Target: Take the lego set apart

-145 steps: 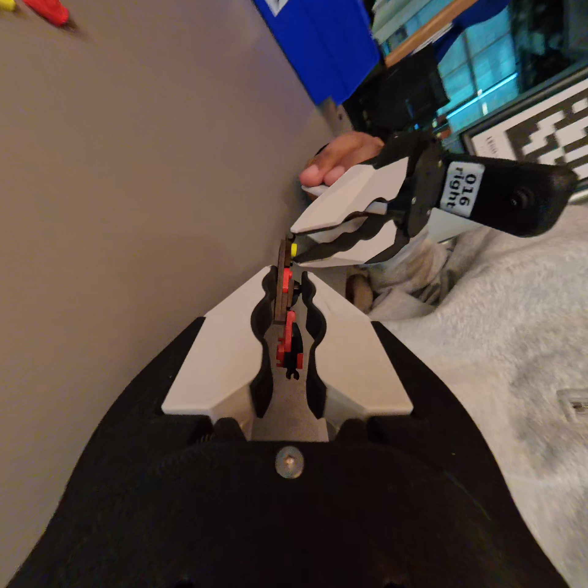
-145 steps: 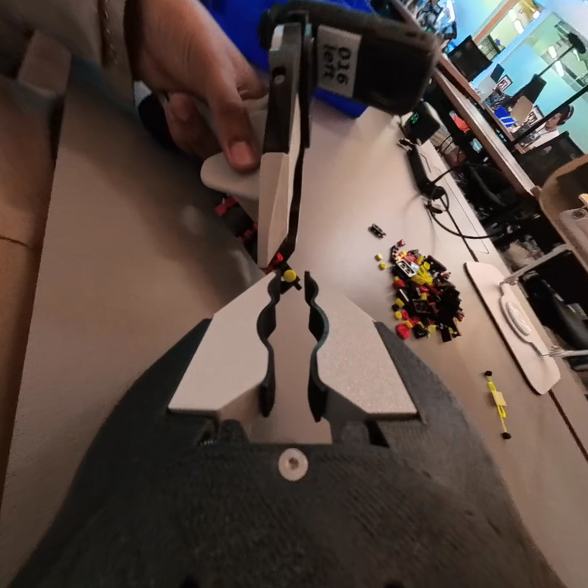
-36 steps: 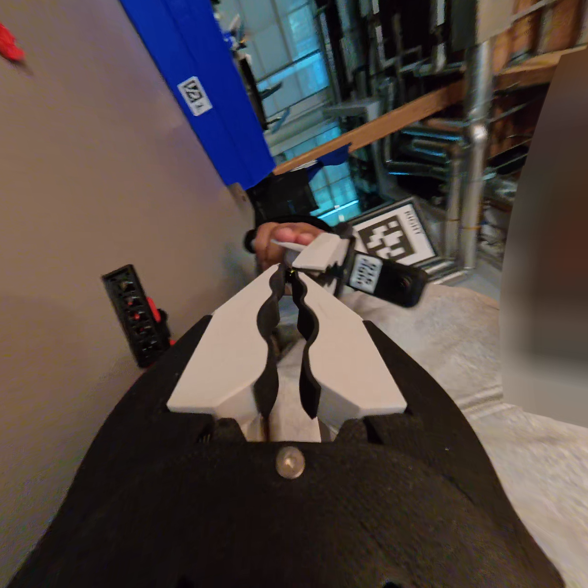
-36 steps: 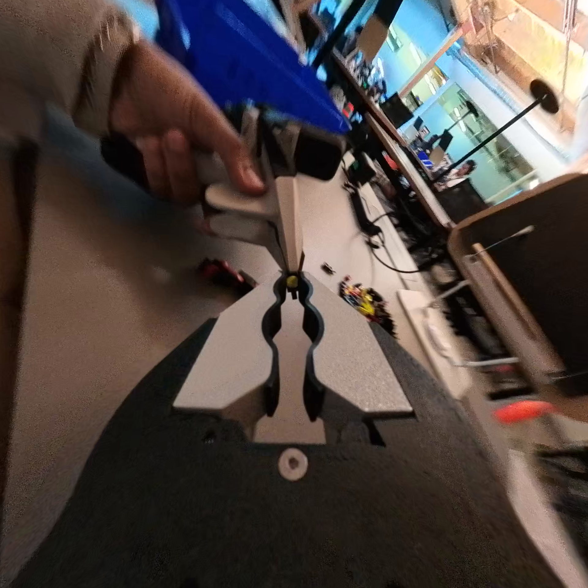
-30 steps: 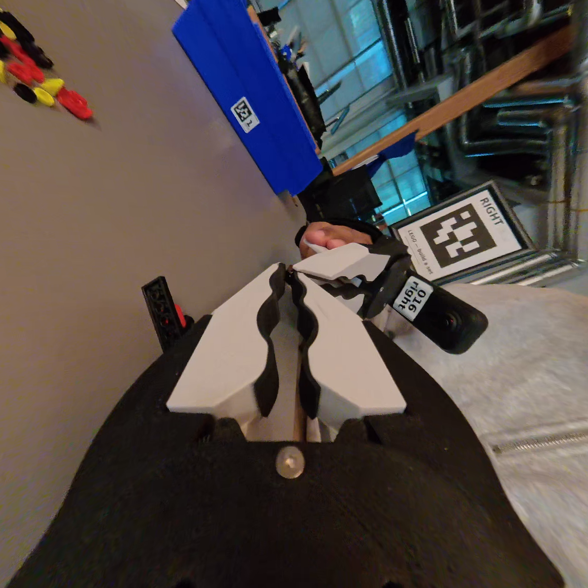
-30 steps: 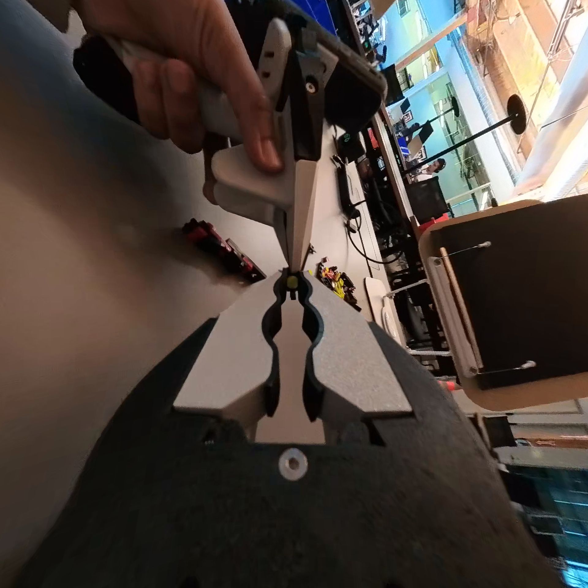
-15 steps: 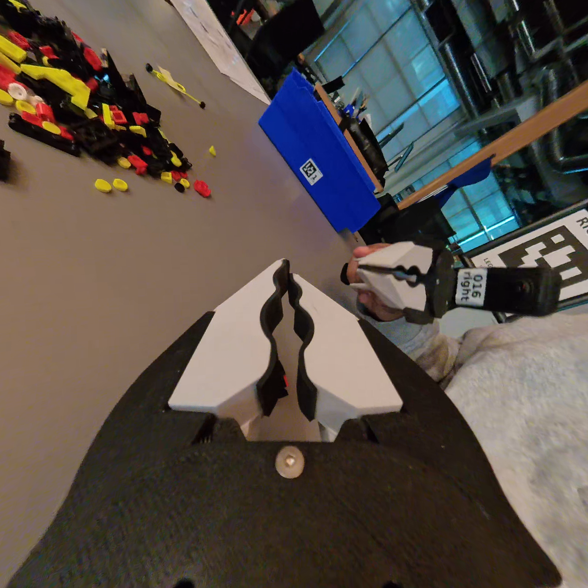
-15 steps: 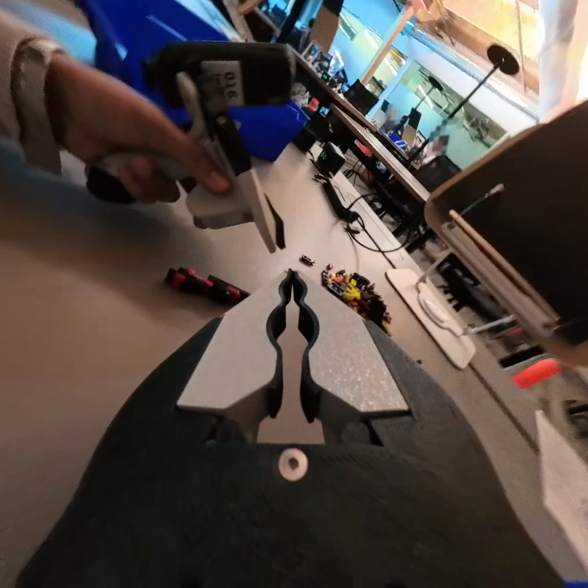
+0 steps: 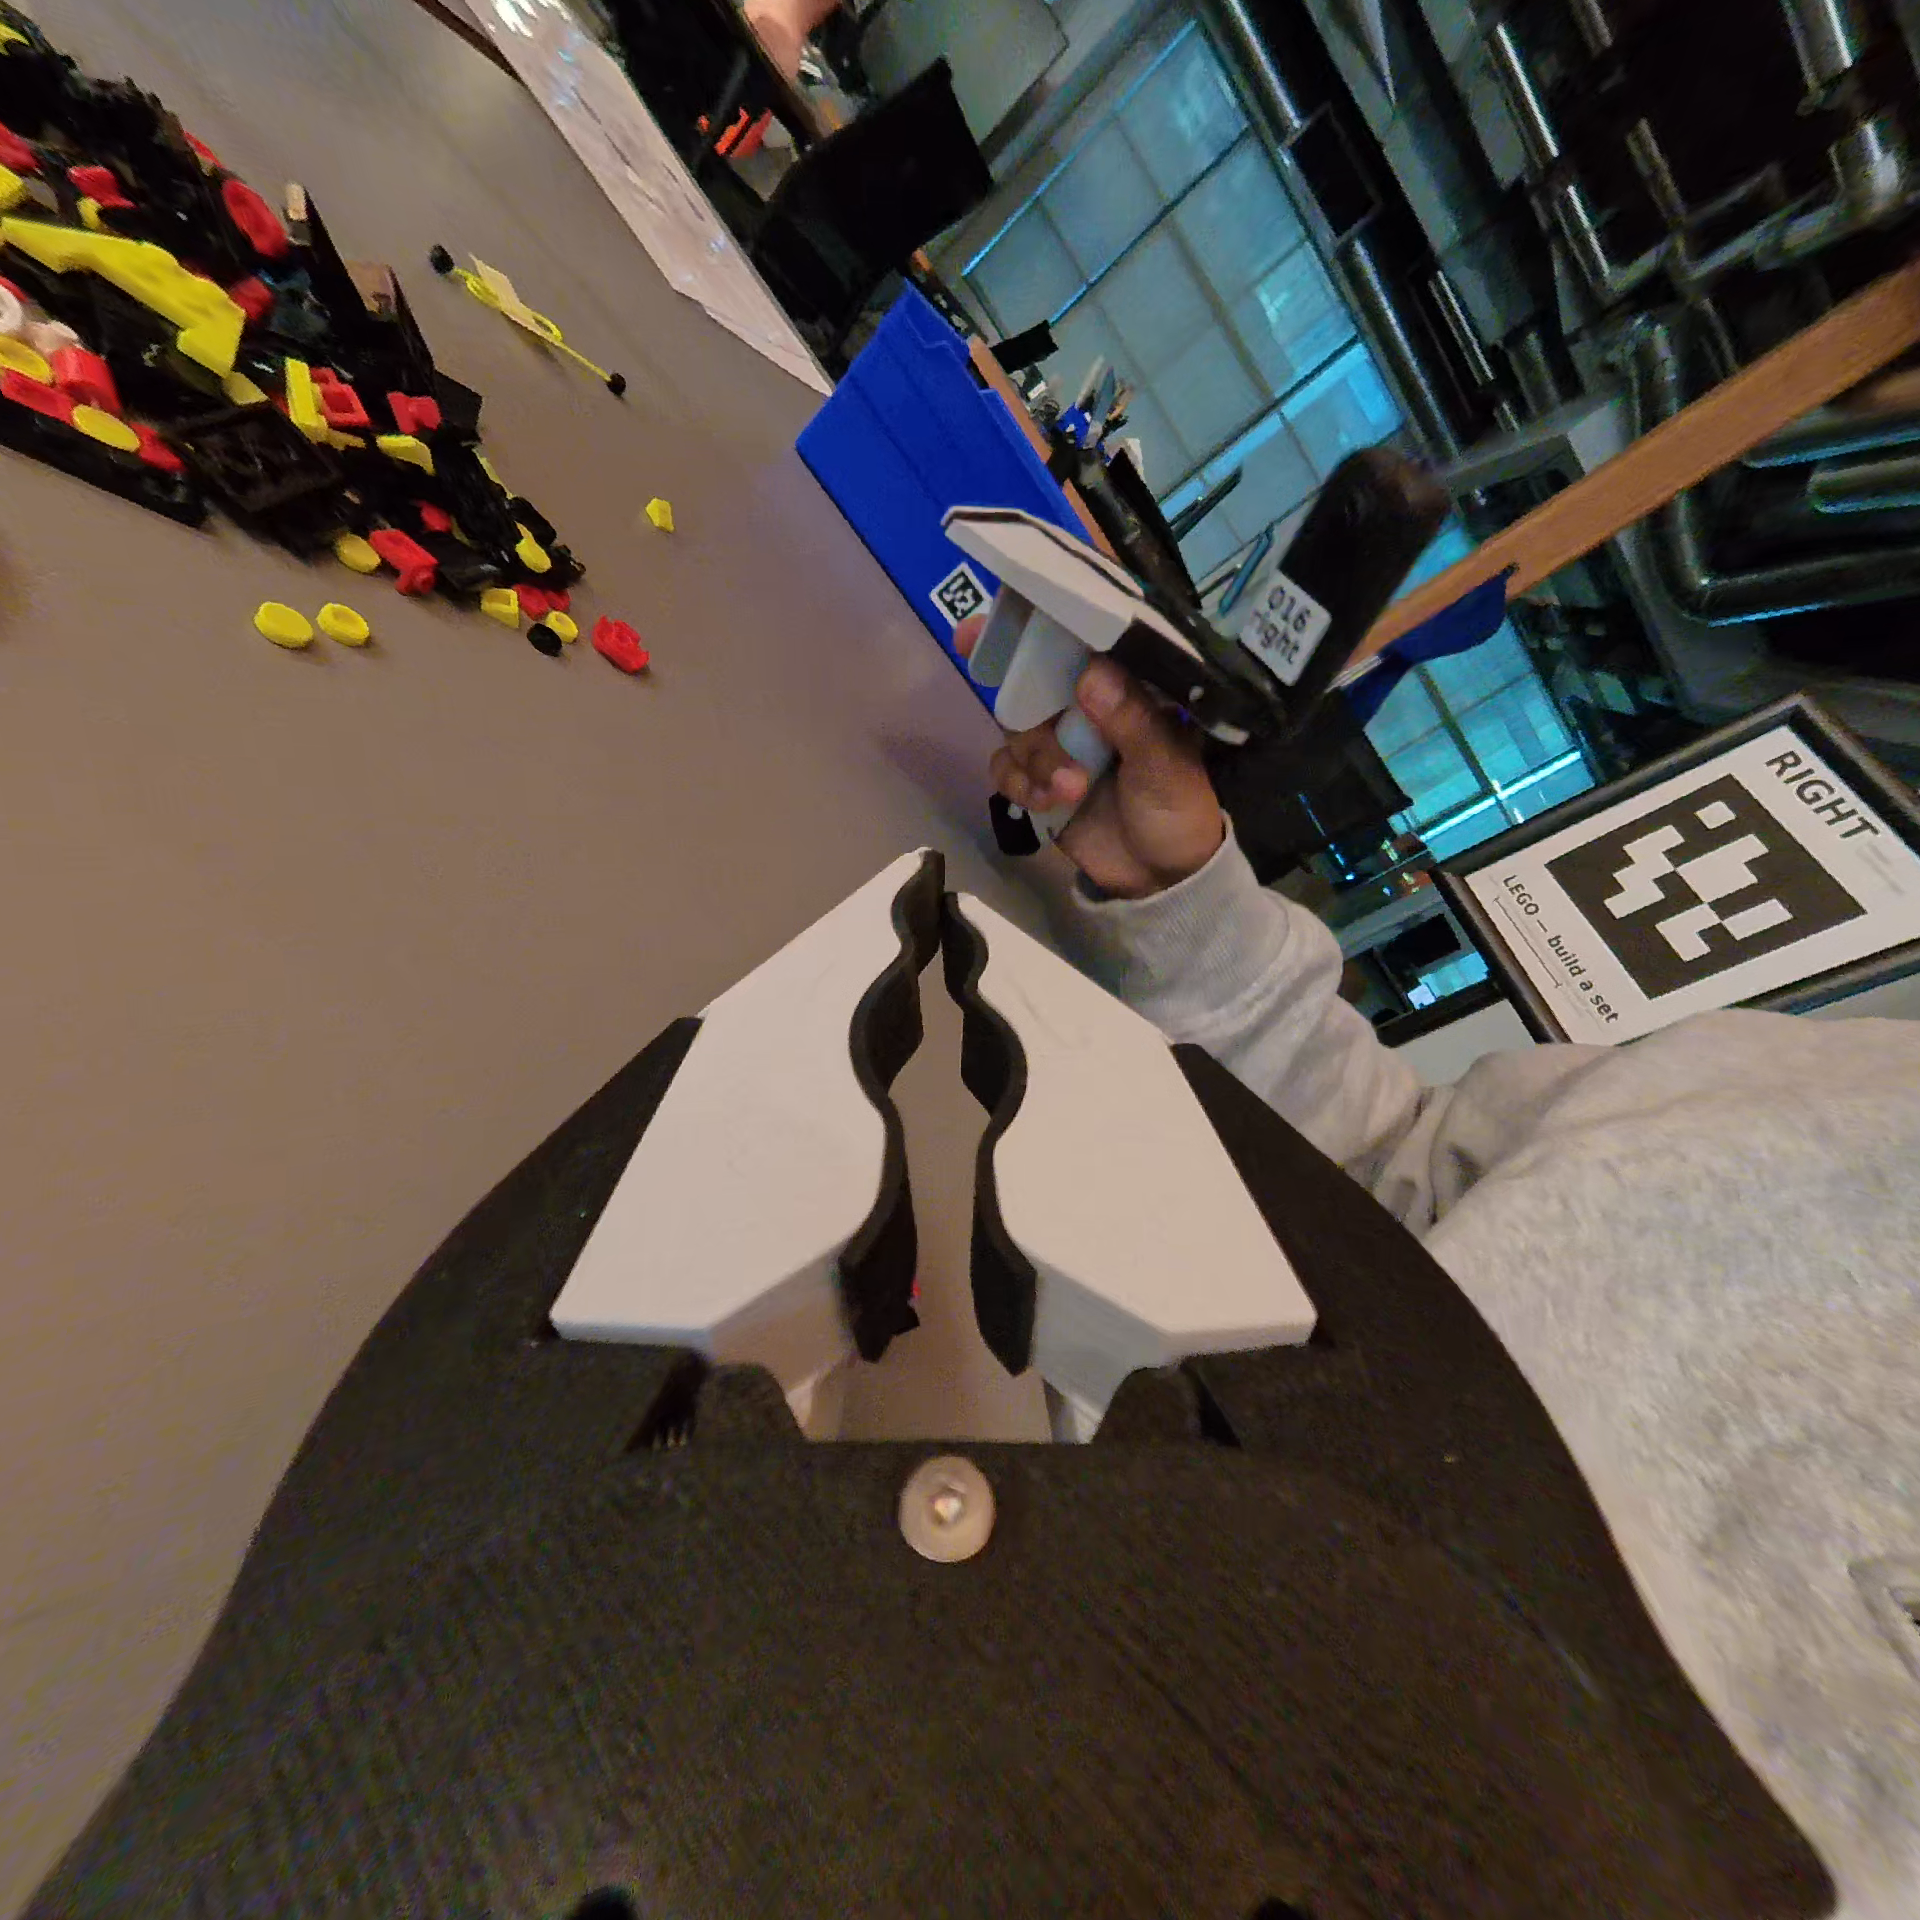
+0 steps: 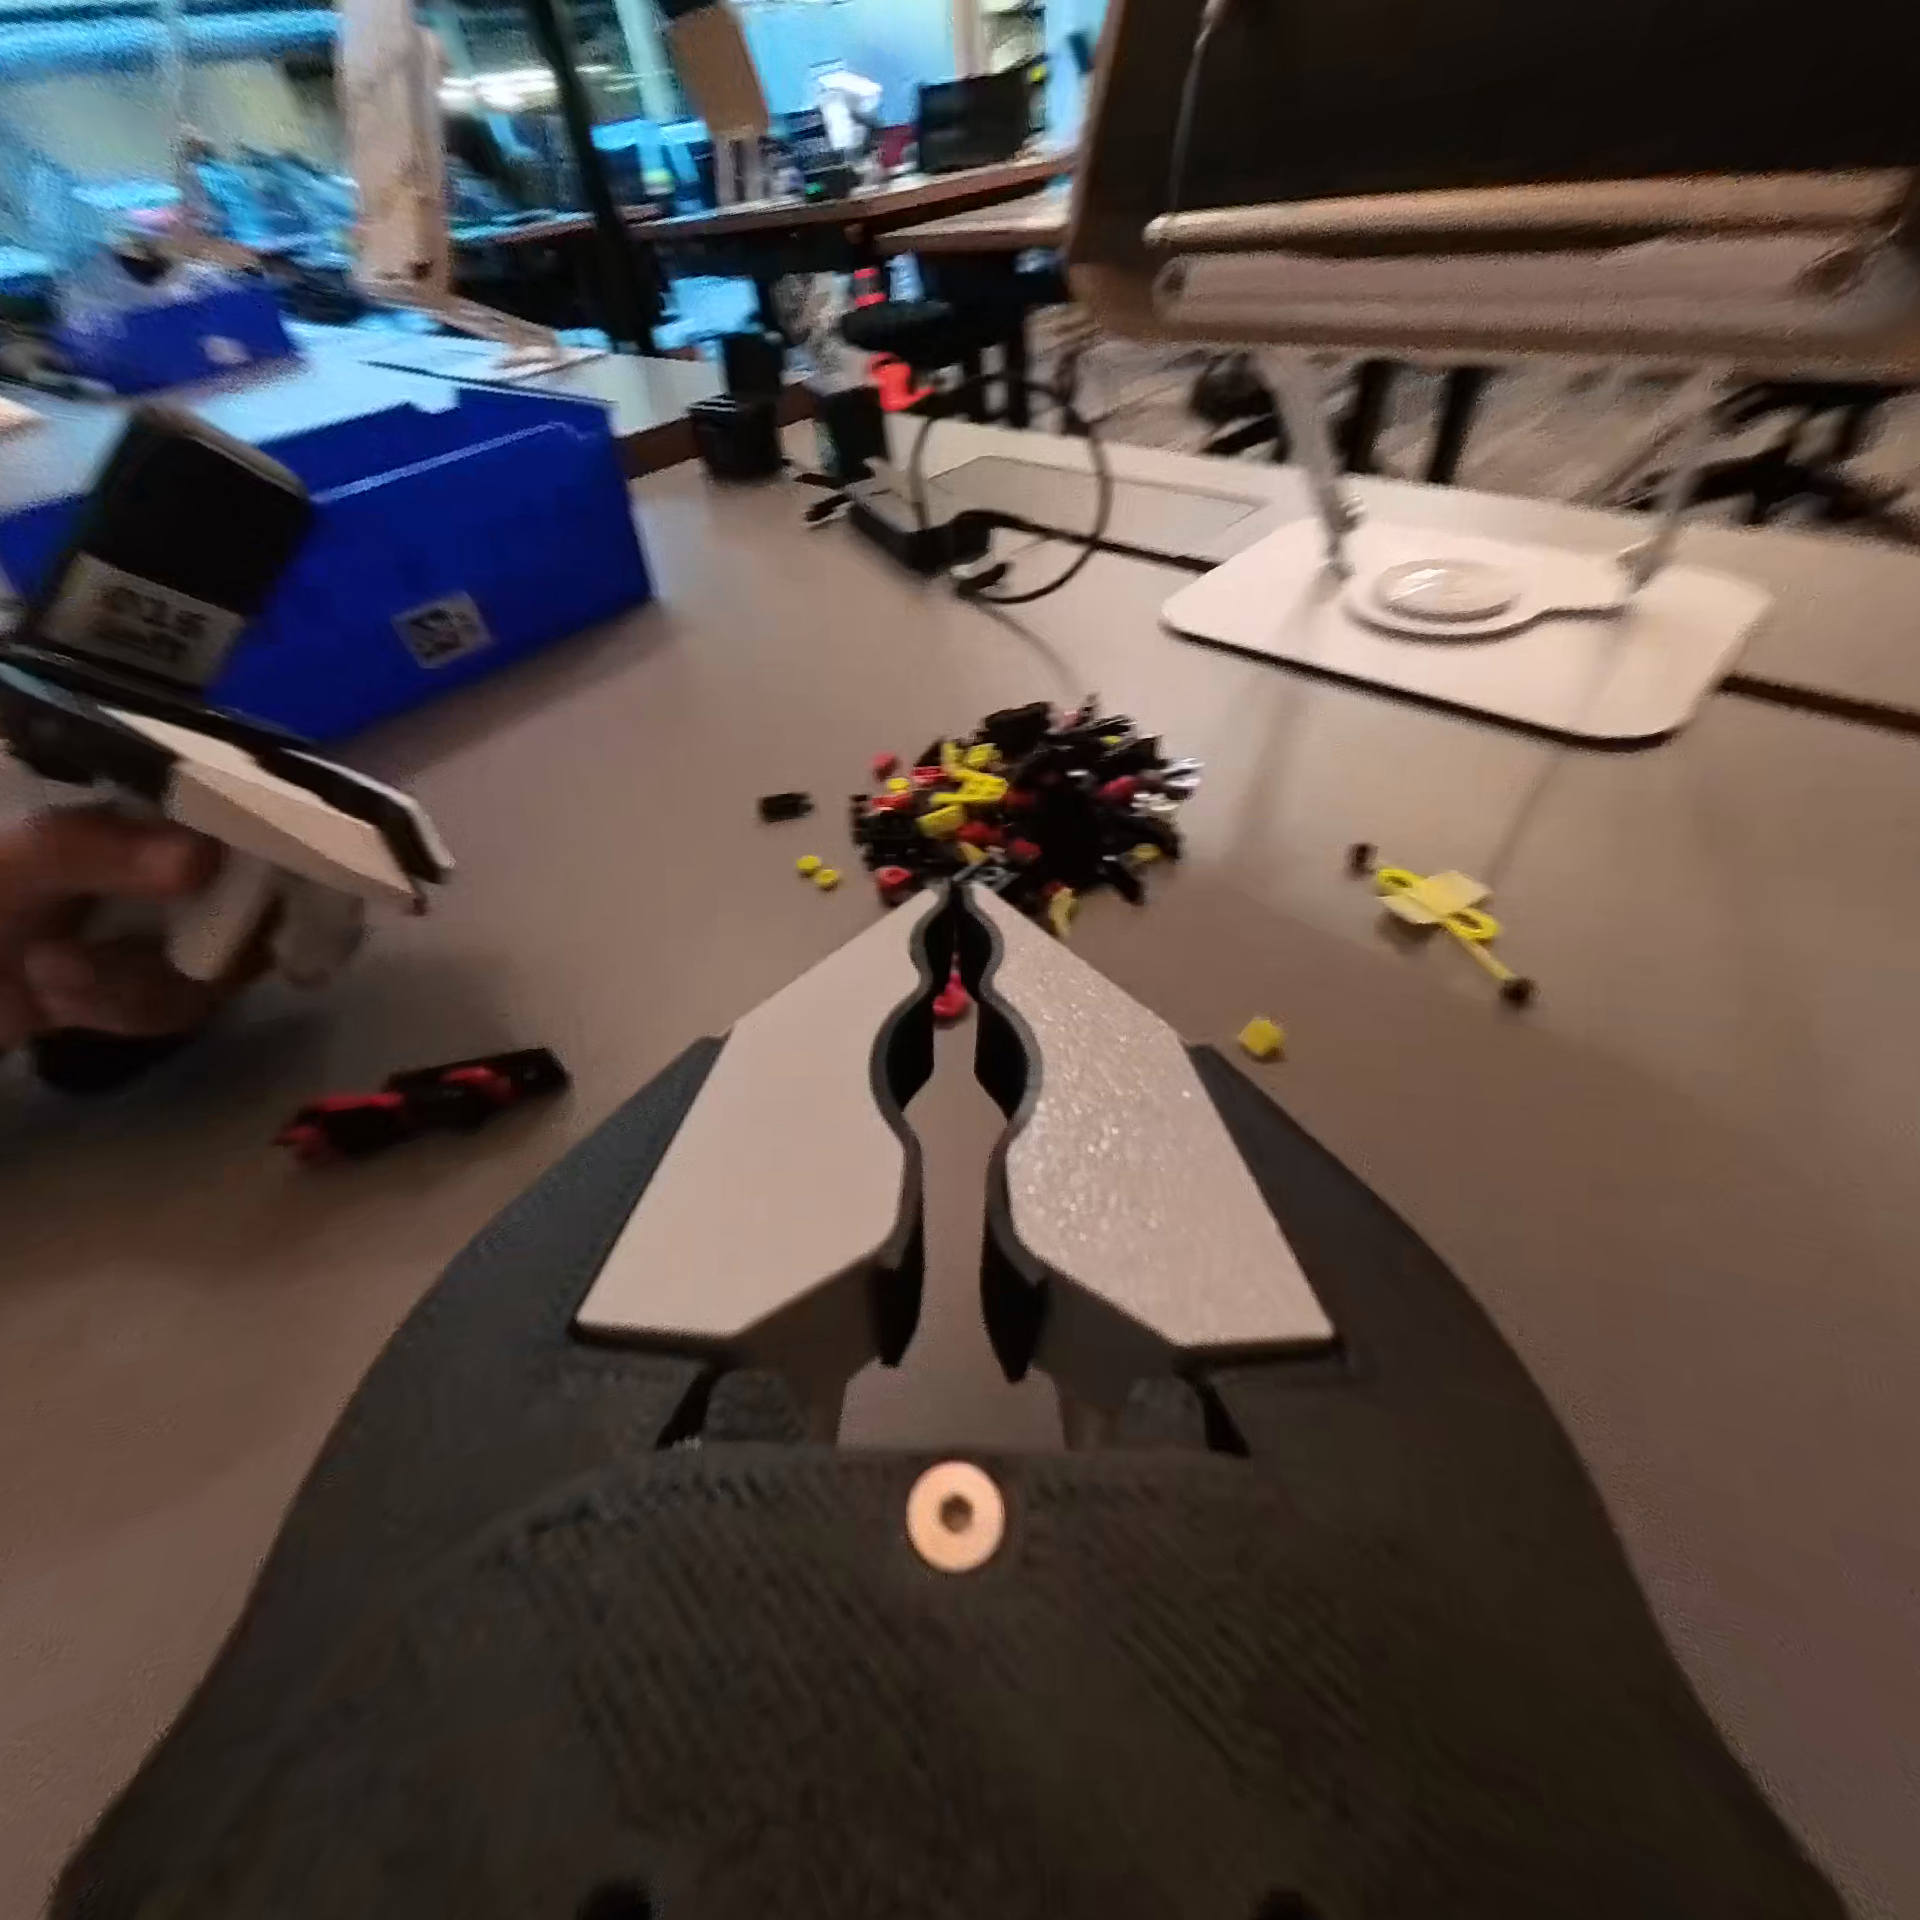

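A black-and-red lego strip [image 10: 426,1101] lies flat on the grey table [image 10: 1455,1195]. A pile of loose black, red and yellow lego pieces [image 10: 1023,821] lies farther back; it also shows in the left wrist view [image 9: 208,364]. My left gripper [image 9: 932,883] is shut with nothing between its tips. In the right wrist view it [image 10: 421,883] hovers above and left of the strip. My right gripper [image 10: 954,904] is shut and points at the near edge of the pile; no piece shows between its tips. In the left wrist view it [image 9: 966,530] is held up over the table.
A blue bin [image 10: 416,561] stands at the back left. A white stand base [image 10: 1455,644] and a black cable [image 10: 1039,582] lie behind the pile. A yellow axle piece [image 10: 1439,904] and a small yellow brick [image 10: 1259,1036] lie right of the pile.
The left gripper held the strip 4.8 s ago; the strip now lies on the table. The grippers have drawn apart, and the right one, which pinched a yellow stud, has swung toward the pile.
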`<state>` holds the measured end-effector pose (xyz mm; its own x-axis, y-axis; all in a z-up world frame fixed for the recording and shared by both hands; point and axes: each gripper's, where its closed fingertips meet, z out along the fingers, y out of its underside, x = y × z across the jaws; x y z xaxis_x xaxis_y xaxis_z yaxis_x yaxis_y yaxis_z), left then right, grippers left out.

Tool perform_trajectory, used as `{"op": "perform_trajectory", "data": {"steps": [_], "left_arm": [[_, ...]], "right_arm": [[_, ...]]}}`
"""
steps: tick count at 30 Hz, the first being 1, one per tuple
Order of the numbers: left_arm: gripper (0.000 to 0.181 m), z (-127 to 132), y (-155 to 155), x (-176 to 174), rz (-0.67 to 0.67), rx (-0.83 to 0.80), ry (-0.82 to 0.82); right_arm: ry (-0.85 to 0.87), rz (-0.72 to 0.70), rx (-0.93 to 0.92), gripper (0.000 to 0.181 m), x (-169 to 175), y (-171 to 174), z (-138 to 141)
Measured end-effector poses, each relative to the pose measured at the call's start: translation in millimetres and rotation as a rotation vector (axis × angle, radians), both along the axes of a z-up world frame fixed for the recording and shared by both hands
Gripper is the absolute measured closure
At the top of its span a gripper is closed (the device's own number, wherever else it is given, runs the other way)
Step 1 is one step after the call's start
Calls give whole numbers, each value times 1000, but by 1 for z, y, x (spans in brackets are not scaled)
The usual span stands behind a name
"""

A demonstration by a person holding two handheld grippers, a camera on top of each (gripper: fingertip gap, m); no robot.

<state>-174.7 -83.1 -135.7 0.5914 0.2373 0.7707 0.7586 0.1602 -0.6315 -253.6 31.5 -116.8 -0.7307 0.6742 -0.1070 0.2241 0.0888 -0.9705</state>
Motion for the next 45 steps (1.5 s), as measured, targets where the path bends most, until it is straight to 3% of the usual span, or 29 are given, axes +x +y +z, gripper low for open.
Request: {"op": "perform_trajectory", "data": {"steps": [3, 8, 12, 16, 20, 21, 24, 27, 36, 40, 45], "left_arm": [[181, -1, -3, -3, 17, -3, 0], [181, -2, -6, -4, 19, 2, -3], [181, -6, -5, -3, -1, 5, -21], [181, -9, -2, -1, -16, 9, -32], [181, -9, -4, -2, -10, 5, -28], [181, -9, -5, -3, -7, 9, -28], [181, -8, -7, -5, 2, 17, -28], [181, -8, -7, -6, 5, 19, -28], [181, -10, -6, -6, 2, 10, -26], [181, -7, -8, -7, 10, 33, -31], [181, -5, -11, -10, 19, 60, -41]], "right_arm": [[-140, 208, -155, 181, 3, -27, 3], [-314, 478, -686, 181, 21, -39, 47], [-380, 513, -884, 181, 21, -24, 58], [-411, 490, -945, 181, 13, -17, 59], [-401, 337, -737, 173, -9, -19, 32], [-382, 252, -594, 170, -19, -16, 16], [-271, -66, -29, 137, -54, 18, -40], [-172, -199, 289, 146, -73, 42, -60], [-310, -132, 405, 166, -75, 28, -90], [-248, -63, 383, 173, -67, 17, -81], [-157, 110, 208, 174, -47, -28, -50]]}}
